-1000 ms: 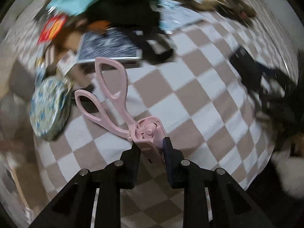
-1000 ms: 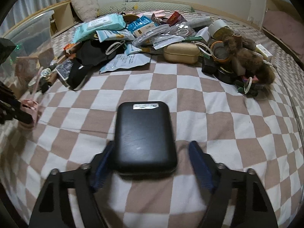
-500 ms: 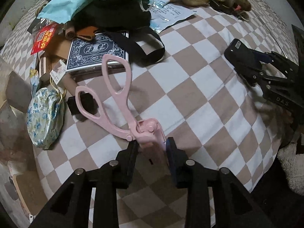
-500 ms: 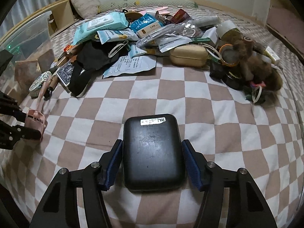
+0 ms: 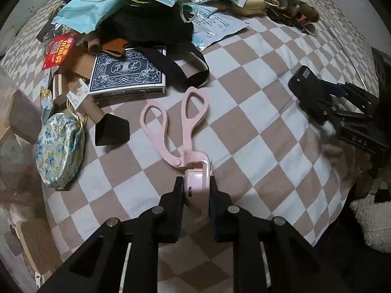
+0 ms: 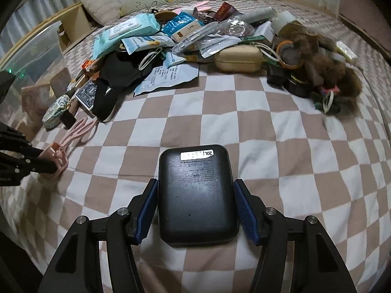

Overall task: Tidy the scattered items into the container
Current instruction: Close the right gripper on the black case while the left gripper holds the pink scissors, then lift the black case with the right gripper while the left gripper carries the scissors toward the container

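Bed under a brown-and-white checkered blanket [image 6: 256, 127]. Directly on it: deck of playing cards [image 5: 127, 74], floral pouch [image 5: 59, 151], small black box [image 5: 111, 130], black cap [image 6: 114, 80], printed sachet [image 6: 168, 77], tan case [image 6: 238, 58], furry plush toy [image 6: 325, 66].

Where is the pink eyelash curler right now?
In the left wrist view, the pink eyelash curler is clamped in the left gripper, below the playing-card box.

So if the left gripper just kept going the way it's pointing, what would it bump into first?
The left gripper points down at the bed, gripping the pink eyelash curler. That would likely press into the checkered blanket first.
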### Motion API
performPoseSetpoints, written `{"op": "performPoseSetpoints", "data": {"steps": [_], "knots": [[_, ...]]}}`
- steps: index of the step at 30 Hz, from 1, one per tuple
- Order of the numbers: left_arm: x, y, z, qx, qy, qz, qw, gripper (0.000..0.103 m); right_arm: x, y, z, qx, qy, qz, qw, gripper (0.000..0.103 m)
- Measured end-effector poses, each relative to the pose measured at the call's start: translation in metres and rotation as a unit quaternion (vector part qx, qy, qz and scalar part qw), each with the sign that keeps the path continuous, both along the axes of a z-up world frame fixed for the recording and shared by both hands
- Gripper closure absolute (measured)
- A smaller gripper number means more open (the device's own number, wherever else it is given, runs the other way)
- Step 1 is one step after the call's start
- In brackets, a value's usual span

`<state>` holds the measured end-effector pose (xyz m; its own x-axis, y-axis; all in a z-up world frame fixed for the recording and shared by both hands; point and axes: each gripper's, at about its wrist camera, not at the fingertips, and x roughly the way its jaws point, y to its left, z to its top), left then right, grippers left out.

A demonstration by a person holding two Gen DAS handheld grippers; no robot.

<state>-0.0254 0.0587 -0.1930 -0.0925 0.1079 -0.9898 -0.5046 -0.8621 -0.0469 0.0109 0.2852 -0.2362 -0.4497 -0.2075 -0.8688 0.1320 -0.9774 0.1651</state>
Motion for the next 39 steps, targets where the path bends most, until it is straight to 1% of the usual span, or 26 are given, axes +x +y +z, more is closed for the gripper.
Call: {"op": "performPoseSetpoints", "data": {"steps": [3,7,9,12,18,21,23,26,29,32,35,39], "knots": [[0.001,-0.002,-0.001,-0.002,0.001,0.002,1.0000,0.085,0.001,0.005,0.001,-0.024,-0.012,-0.011,1.000,0.041],[0.002,-0.002,0.005,0.008,0.009,0.008,0.9999,0.086,0.002,0.020,0.002,-0.081,-0.037,-0.036,0.995,0.041],[0.002,-0.003,0.011,0.014,0.015,0.012,0.9997,0.086,0.003,0.024,0.002,-0.100,-0.045,-0.046,0.993,0.041],[0.000,-0.006,0.017,0.021,0.022,0.017,0.9994,0.086,0.004,0.033,0.003,-0.134,-0.059,-0.063,0.987,0.041],[-0.004,-0.010,0.026,0.017,0.040,0.034,0.9985,0.086,0.006,0.044,0.004,-0.181,-0.076,-0.089,0.976,0.041],[-0.004,-0.010,0.028,0.019,0.048,0.040,0.9979,0.086,0.007,0.047,0.008,-0.187,-0.072,-0.096,0.975,0.041],[-0.007,-0.008,0.021,0.022,0.053,0.041,0.9975,0.086,0.006,0.048,0.012,-0.189,-0.069,-0.098,0.975,0.041],[0.001,-0.018,0.035,0.030,0.061,0.044,0.9967,0.086,0.003,0.050,0.020,-0.200,-0.062,-0.102,0.973,0.041],[-0.003,-0.024,0.047,0.042,0.074,0.048,0.9952,0.086,-0.002,0.049,0.030,-0.209,-0.052,-0.100,0.971,0.041],[-0.011,-0.015,0.052,0.053,0.092,0.056,0.9928,0.086,-0.009,0.046,0.045,-0.222,-0.038,-0.097,0.970,0.041],[-0.014,-0.017,0.065,0.062,0.120,0.066,0.9886,0.086,-0.018,0.042,0.060,-0.232,-0.024,-0.090,0.968,0.041],[-0.016,-0.023,0.095,0.072,0.176,0.082,0.9783,0.086,-0.033,0.032,0.081,-0.245,-0.003,-0.076,0.967,0.041]]}}
